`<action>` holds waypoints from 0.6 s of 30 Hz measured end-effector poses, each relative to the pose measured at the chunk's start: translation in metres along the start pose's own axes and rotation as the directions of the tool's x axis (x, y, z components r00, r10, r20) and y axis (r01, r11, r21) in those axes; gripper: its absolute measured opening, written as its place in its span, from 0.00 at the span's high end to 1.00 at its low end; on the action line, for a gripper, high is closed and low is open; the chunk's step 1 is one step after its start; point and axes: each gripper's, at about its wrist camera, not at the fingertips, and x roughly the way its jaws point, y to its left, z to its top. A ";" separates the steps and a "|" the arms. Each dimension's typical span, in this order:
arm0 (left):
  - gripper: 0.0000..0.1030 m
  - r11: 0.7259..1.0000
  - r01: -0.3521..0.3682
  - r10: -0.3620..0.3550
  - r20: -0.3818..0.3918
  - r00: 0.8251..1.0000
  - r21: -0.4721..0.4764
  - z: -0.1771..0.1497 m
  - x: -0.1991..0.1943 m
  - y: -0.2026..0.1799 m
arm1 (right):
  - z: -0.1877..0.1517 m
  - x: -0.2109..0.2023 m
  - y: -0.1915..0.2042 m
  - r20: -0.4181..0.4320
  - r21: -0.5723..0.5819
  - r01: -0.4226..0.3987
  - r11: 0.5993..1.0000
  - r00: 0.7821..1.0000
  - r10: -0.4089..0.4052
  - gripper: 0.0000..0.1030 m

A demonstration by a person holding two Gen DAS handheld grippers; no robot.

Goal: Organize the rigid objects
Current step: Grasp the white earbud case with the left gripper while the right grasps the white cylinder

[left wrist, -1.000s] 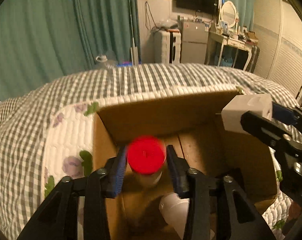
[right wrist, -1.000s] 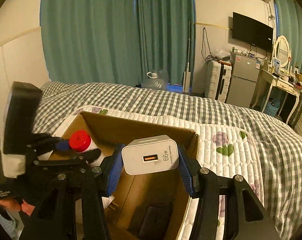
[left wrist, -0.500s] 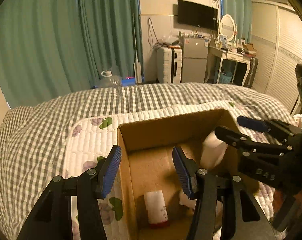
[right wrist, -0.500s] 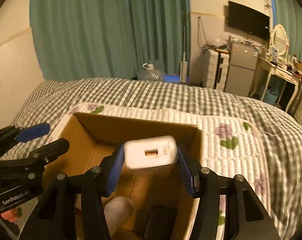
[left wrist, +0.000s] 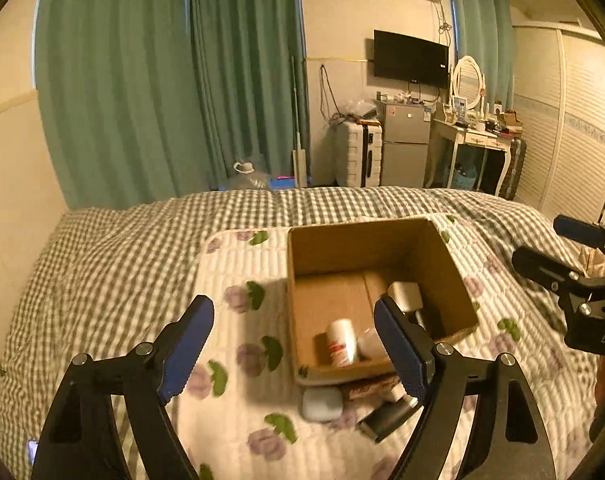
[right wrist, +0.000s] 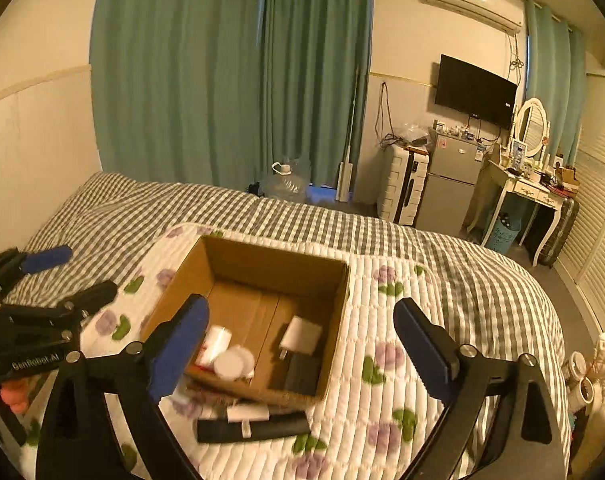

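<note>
The open brown cardboard box (right wrist: 262,276) sat on a white quilted pad printed with purple flowers (right wrist: 386,360), spread over the grey-checked bedcover (right wrist: 462,264). Inside it, the white cylindrical bottle with a red band (left wrist: 341,342) lay on its side, its long axis running roughly from the near wall toward the far one. Just beside it lay a white round-ended container (right wrist: 233,363). The white square charger (right wrist: 301,336) lay flat, its prongs toward the near wall, next to a flat dark block (right wrist: 302,374).

Both grippers hung above the bed holding nothing: the left gripper (left wrist: 294,344) with jaws spread wide, the right gripper (right wrist: 302,354) likewise.

Outside the near wall lay a long black bar (right wrist: 254,426) and a pale blue rounded case (left wrist: 321,404). Beyond stood green curtains (right wrist: 230,72), a wall television (right wrist: 476,91) and a small grey fridge (right wrist: 452,188).
</note>
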 end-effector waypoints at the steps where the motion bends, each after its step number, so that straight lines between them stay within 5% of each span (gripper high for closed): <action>1: 0.18 1.000 0.005 -0.005 -0.007 1.000 -0.007 -0.009 -0.002 0.003 | -0.007 -0.002 0.002 -0.006 0.001 -0.002 1.000 1.000 0.002 0.08; 10: 0.18 0.998 0.007 -0.016 -0.142 0.990 -0.067 -0.074 0.036 0.006 | -0.089 0.036 0.017 -0.151 0.037 -0.039 0.999 0.988 0.044 0.08; 18: 0.18 0.998 -0.011 -0.009 -0.280 0.960 -0.068 -0.110 0.105 -0.008 | -0.117 0.103 0.019 -0.314 0.079 -0.097 0.992 0.942 0.117 0.08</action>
